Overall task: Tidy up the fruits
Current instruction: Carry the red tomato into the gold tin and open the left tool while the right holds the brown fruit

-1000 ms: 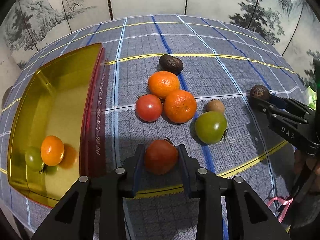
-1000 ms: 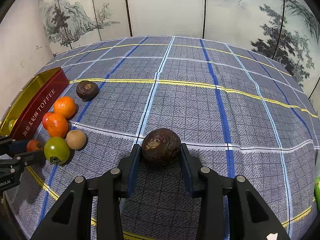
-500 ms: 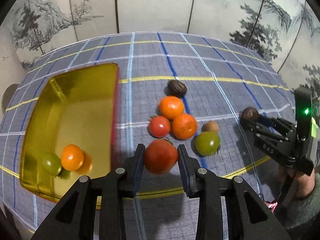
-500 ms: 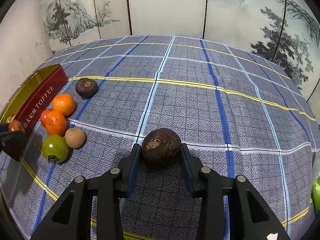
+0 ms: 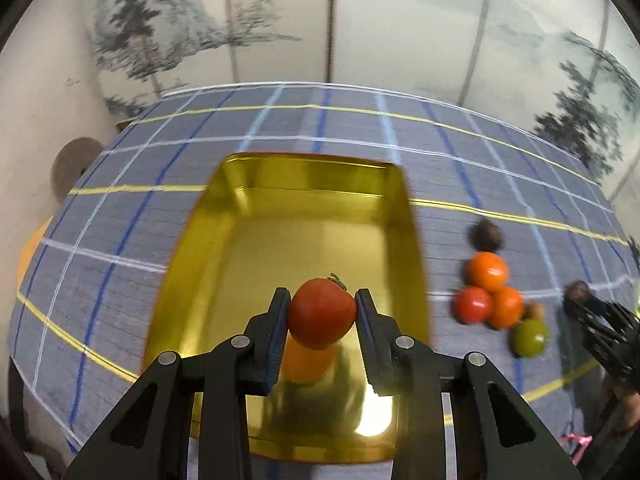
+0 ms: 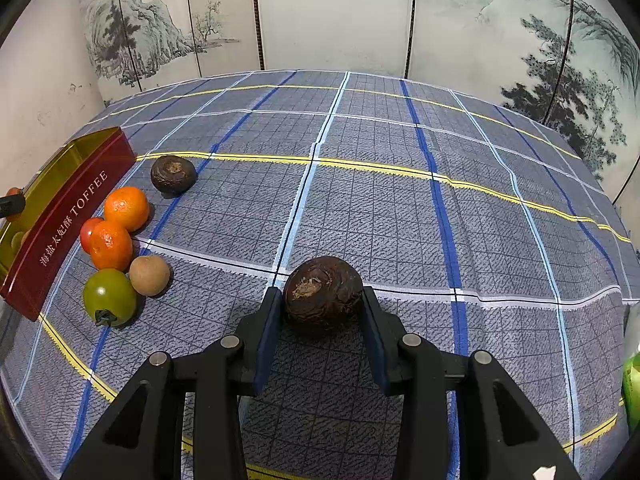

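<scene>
My left gripper (image 5: 322, 312) is shut on a red tomato (image 5: 322, 313) and holds it in the air above the gold tin (image 5: 200, 248), over its near half. An orange blur shows just under the tomato inside the tin. My right gripper (image 6: 320, 300) is shut on a dark brown wrinkled fruit (image 6: 323, 292) low over the checked cloth. Right of the tin lie two tangerines (image 6: 127, 208), a small red tomato (image 6: 86, 232), a green tomato (image 6: 109, 297), a tan round fruit (image 6: 149, 275) and another dark brown fruit (image 6: 173, 174).
The tin's red outer wall (image 6: 68, 216) reads TOFFEE. A painted folding screen (image 6: 332, 16) stands behind the table. A green object (image 6: 632, 384) sits at the far right edge. The checked cloth (image 6: 400, 200) covers the table.
My left gripper has lifted the red tomato off the cloth and carried it left, from beside the fruit pile to above the tin. My right gripper and its brown fruit have not moved.
</scene>
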